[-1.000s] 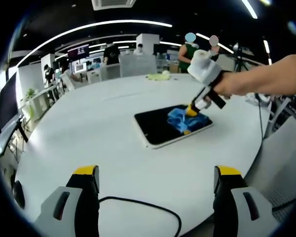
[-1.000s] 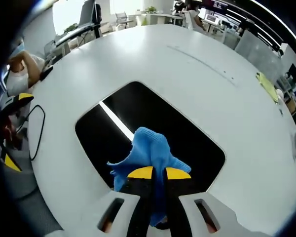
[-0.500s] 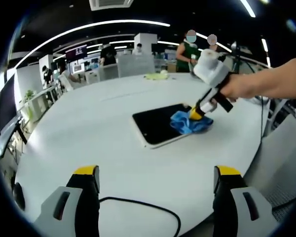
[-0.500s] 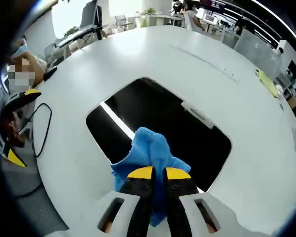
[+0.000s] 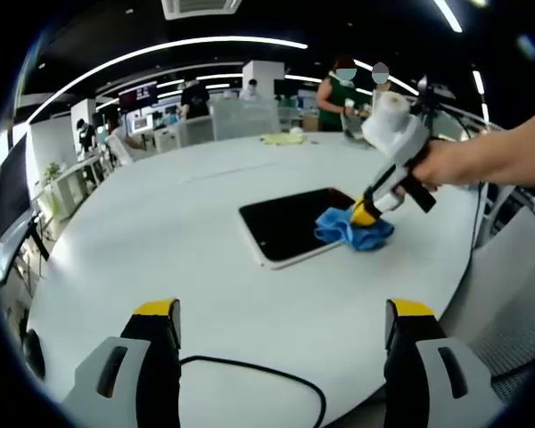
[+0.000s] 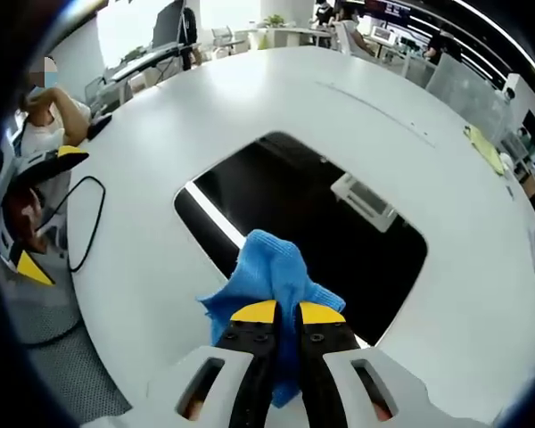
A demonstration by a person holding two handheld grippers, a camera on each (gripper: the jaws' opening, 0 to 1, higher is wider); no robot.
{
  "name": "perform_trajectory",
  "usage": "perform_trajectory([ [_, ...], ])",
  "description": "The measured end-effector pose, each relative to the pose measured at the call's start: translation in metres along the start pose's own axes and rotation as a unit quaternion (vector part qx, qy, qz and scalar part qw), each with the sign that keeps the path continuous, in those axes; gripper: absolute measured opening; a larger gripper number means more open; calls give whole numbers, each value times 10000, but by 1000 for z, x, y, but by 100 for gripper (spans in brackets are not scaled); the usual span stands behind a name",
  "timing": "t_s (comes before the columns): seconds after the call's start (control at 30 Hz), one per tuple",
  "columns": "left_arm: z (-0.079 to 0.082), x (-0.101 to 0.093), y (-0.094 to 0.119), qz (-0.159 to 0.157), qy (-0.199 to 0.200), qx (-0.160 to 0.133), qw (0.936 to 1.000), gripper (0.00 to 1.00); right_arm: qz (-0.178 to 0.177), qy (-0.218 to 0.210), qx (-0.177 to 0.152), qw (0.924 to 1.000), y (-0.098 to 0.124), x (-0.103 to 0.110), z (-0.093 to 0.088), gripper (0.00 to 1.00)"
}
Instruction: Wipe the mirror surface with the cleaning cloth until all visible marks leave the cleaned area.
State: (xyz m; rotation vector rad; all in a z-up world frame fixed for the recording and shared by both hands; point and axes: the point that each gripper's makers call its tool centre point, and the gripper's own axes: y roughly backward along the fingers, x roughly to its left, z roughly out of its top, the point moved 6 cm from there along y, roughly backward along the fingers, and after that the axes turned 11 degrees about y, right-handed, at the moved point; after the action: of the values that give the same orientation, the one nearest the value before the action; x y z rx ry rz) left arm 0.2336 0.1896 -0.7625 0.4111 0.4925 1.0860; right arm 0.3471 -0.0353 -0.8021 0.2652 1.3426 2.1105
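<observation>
A dark, rounded-rectangle mirror lies flat on the round white bench, its glass reflecting ceiling light strips in the right gripper view. The right claw has its yellow-tipped jaws pressed nearly together on a crumpled blue cleaning cloth, which bunches up ahead of the tips and rests on the mirror's near edge. In the left gripper view the same claw, held by a person's hand, presses the cloth down at the mirror's right end, where the cloth overlaps onto the bench. The left claw hangs above the bench's near edge with its jaws spread wide and nothing between them; a thin black cable loops across the bench just beside them. A yellow-green cloth lies on the far side of the bench, well apart from the mirror.
</observation>
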Motion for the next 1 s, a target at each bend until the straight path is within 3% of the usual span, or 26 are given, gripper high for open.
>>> perform_trajectory([
  [1.0,1,0,1,-10,156,-69,9999,99,249,144,-69,9996,3,-4,-6,3],
])
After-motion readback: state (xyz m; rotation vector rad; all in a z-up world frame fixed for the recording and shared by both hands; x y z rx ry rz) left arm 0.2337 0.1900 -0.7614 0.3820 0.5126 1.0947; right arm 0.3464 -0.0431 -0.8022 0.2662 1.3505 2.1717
